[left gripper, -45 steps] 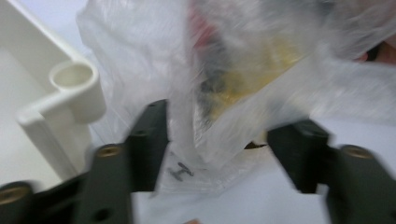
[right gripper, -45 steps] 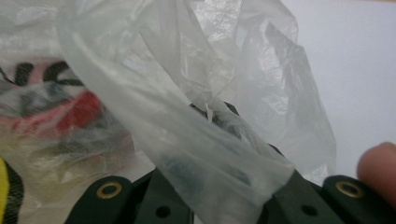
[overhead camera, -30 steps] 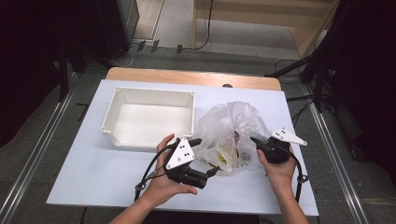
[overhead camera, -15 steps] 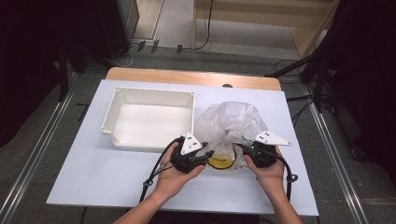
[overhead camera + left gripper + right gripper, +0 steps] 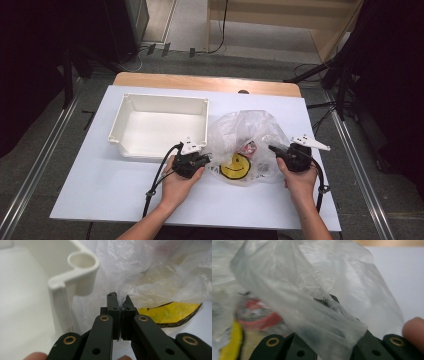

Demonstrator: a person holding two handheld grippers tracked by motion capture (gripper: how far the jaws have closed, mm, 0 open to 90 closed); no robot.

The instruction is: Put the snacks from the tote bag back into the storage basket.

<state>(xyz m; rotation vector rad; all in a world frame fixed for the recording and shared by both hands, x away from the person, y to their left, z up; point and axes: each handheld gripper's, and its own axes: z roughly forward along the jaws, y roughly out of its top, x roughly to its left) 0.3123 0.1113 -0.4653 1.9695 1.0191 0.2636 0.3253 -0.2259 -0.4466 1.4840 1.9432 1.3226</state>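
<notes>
Plastic is being pinched at both sides: the clear bag (image 5: 246,142) is lying on the white table (image 5: 90,185) just to the right of the white bin (image 5: 160,125), touching or nearly touching its near right corner, and the person is taking it from opposite edges, which looks like a way of spreading or lifting it so the contents can be reached or tipped out. Inside the bag a yellow smiley-face item (image 5: 235,166) is sitting low at the front, with something red (image 5: 247,148) just behind it; what else is in there is too blurred to tell. The left gripper (image 5: 204,159) has just been closing, and in the left gripper view its jaws are standing almost together with a twist of film (image 5: 121,305) clamped between their tips, right beside the bin's rounded corner post (image 5: 82,265). The right gripper (image 5: 274,150) is reaching in from the bag's right edge; in the right gripper view its jaws are drawn narrow with a gathered fold of film (image 5: 329,300) caught at their tips and loose plastic draping over them.
</notes>
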